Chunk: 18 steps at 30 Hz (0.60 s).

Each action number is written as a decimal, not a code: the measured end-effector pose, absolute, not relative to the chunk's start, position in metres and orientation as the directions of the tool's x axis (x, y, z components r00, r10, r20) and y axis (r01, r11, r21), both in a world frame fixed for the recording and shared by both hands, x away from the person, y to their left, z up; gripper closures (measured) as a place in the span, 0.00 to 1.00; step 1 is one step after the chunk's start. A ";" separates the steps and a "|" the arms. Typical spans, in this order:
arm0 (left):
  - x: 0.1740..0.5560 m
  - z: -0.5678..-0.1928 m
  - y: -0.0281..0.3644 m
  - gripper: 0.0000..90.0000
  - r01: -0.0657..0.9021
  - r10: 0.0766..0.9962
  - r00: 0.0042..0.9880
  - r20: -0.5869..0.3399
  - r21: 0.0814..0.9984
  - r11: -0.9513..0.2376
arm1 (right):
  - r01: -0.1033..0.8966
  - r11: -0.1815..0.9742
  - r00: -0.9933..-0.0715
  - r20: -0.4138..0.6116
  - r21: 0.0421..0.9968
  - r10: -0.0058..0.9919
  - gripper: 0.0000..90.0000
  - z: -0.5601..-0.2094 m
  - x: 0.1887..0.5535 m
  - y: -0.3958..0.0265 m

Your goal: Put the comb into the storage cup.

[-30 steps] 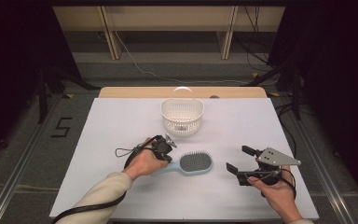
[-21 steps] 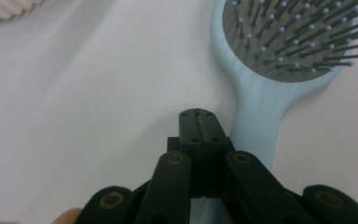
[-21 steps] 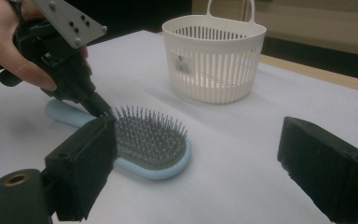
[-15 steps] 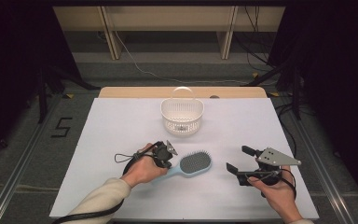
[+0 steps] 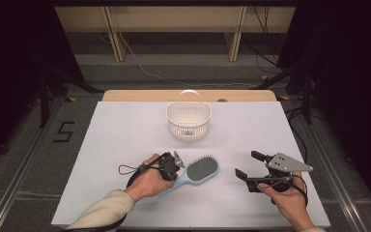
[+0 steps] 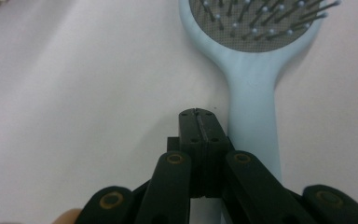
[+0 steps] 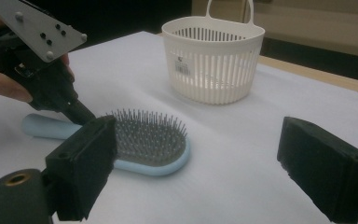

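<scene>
A white table (image 5: 125, 145) is seen bearing a slatted white basket (image 5: 189, 121) at the far middle. Nearer lies a light-blue hairbrush (image 5: 198, 171), bristles up. Beside its handle the left gripper (image 5: 176, 162) is held, jaws pressed together, empty. The right gripper (image 5: 247, 164) is held well apart, jaws wide, gripping nothing.

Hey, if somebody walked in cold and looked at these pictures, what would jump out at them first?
Probably the light blue hairbrush lying bristles up near the middle of the white table, with the left gripper shut right beside its handle, not around it. Behind it, toward the far edge, stands a white slatted basket with its handle up. The right gripper hovers open off to the brush's right.
</scene>
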<state>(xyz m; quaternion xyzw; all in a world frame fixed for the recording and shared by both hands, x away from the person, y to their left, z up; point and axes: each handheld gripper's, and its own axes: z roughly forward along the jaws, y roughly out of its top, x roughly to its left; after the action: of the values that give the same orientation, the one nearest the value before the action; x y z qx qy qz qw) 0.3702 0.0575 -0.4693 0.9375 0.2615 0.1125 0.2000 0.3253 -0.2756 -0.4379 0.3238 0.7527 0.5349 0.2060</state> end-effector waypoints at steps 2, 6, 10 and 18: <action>0.368 -0.469 0.058 1.00 0.447 0.536 0.837 0.105 0.434 -0.782 | 0.267 0.218 -0.706 0.036 0.939 0.708 0.14 -0.438 0.325 -0.276; 0.366 -0.469 0.058 1.00 0.448 0.536 0.838 0.098 0.436 -0.781 | 0.267 0.218 -0.705 0.036 0.939 0.708 0.14 -0.438 0.325 -0.276; 0.366 -0.470 0.060 0.99 0.449 0.538 0.838 0.093 0.442 -0.776 | 0.271 0.221 -0.705 0.037 0.937 0.708 0.14 -0.438 0.325 -0.275; 0.372 -0.468 0.070 0.87 0.484 0.568 0.822 0.051 0.463 -0.742 | 0.271 0.222 -0.707 0.037 0.936 0.707 0.14 -0.438 0.325 -0.276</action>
<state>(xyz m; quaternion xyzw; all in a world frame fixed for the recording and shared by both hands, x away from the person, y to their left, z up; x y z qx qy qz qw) 0.3722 0.0696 -0.4684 0.9286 0.2833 0.0945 0.2204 0.3253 -0.2756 -0.4385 0.3240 0.7546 0.5328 0.2042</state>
